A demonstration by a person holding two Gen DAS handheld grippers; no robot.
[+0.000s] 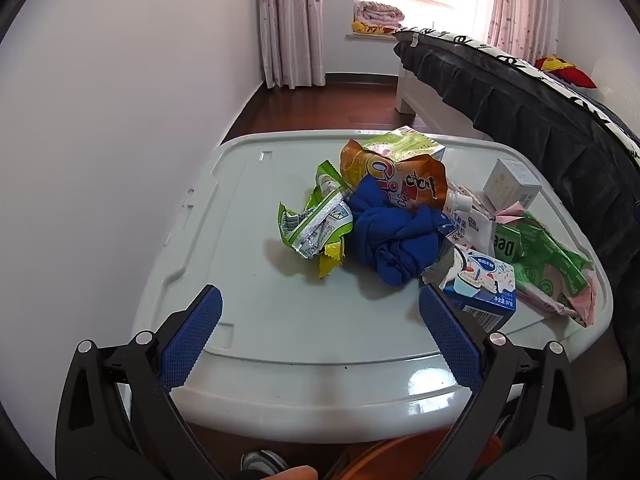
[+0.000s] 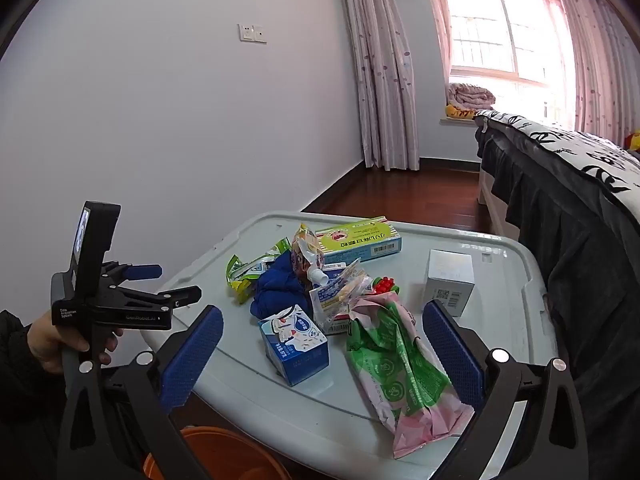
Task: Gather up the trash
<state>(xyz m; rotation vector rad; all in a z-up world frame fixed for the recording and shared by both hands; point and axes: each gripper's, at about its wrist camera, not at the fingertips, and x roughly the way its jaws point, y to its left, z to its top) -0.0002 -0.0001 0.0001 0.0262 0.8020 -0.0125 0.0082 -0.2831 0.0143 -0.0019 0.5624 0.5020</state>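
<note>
Trash lies heaped on a pale grey plastic lid [image 1: 248,320] [image 2: 500,292]. In the heap are a crumpled blue cloth [image 1: 394,236] [image 2: 276,292], a green snack wrapper [image 1: 316,220] [image 2: 244,272], an orange bag [image 1: 396,180], a blue milk carton [image 1: 480,292] [image 2: 294,344], a pink-green wipes pack [image 1: 548,276] [image 2: 404,372], a spouted pouch [image 2: 316,264], a green box [image 2: 358,242] and a small white box [image 1: 510,188] [image 2: 448,282]. My left gripper [image 1: 320,316] [image 2: 168,284] hovers open before the cloth. My right gripper [image 2: 324,334] stands open around the carton and wipes pack, touching neither.
An orange bucket [image 2: 224,456] [image 1: 400,456] sits below the lid's near edge. A bed with dark bedding [image 1: 540,112] [image 2: 568,208] runs along the right. A white wall stands to the left; wooden floor [image 2: 400,196] and curtains lie beyond. A hand [image 2: 48,340] holds the left gripper.
</note>
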